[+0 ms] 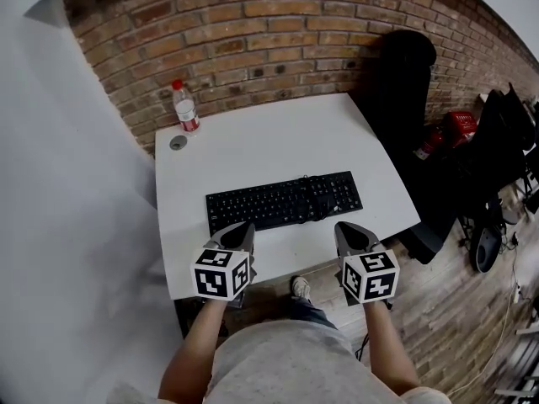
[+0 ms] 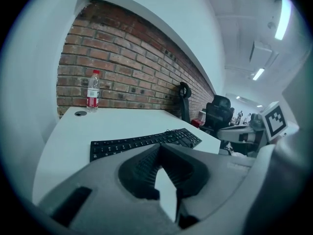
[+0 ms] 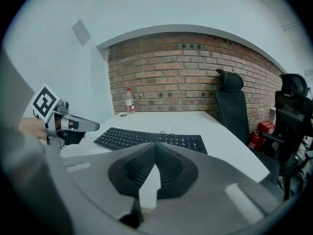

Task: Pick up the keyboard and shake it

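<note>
- The white counter (image 1: 278, 133) carries the keyboard (image 1: 285, 200), which lies flat on the half nearer the person, well short of the brick wall.
- The keyboard's long axis runs side to side across the person, a little skewed, with its right end turned slightly farther away than its left. The number pad is at the right end. The long front edge faces the person and the cable leaves from the back edge.
- The left gripper (image 1: 240, 228) is closed with nothing between its jaws. Its tip is at the keyboard's front edge, near the left end, and the keyboard lies straight ahead of it and slightly below. Whether it touches, I cannot tell.
- The right gripper (image 1: 347, 228) is also closed and empty. It sits just short of the keyboard's front edge, near the right end.
- Neither hand is clearly nearer, as they bracket the keyboard's two ends from the front. I judge that both grippers must open and then close over the front edge, one near each end, so the long body lifts level.
- A water bottle (image 1: 185, 108) stands well behind the keyboard's left end, near the wall and out of the way.
</note>
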`<state>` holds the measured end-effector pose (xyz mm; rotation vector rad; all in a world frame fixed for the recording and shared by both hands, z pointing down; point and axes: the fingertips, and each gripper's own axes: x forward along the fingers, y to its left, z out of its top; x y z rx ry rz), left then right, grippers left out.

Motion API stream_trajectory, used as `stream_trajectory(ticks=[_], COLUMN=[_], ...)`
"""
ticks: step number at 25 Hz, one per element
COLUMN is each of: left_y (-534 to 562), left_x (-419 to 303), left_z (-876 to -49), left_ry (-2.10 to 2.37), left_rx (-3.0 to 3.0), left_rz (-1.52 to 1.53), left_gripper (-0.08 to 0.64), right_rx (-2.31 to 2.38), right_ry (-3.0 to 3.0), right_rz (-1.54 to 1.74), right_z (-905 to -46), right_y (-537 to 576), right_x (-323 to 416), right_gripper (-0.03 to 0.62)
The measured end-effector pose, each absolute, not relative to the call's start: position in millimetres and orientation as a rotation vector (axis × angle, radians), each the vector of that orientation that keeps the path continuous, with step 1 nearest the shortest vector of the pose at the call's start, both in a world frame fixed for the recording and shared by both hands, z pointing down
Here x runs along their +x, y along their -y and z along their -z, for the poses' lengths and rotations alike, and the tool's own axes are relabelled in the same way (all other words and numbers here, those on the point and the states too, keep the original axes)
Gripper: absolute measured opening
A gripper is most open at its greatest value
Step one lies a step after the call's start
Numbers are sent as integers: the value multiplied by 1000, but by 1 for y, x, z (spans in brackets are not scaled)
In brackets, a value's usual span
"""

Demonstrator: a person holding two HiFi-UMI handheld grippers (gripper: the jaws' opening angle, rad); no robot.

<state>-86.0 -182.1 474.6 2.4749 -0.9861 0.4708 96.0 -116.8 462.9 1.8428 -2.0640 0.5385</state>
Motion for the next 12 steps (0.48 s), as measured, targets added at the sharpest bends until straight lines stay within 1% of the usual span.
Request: stream_trajectory(ticks=[8, 12], left_y=[218, 233], left_x=[-86, -90], left_z=[-496, -508], left_ry=[1074, 1114], left_rx=[2384, 2336], left_rz=[-476, -489], left_gripper=[31, 75], right_rx=[1749, 1707], right_ry=[2117, 2129], right_rz=[-573, -608], right_z=[-483, -493], right_y=[162, 183], right_x=[127, 143], right_gripper=[11, 11])
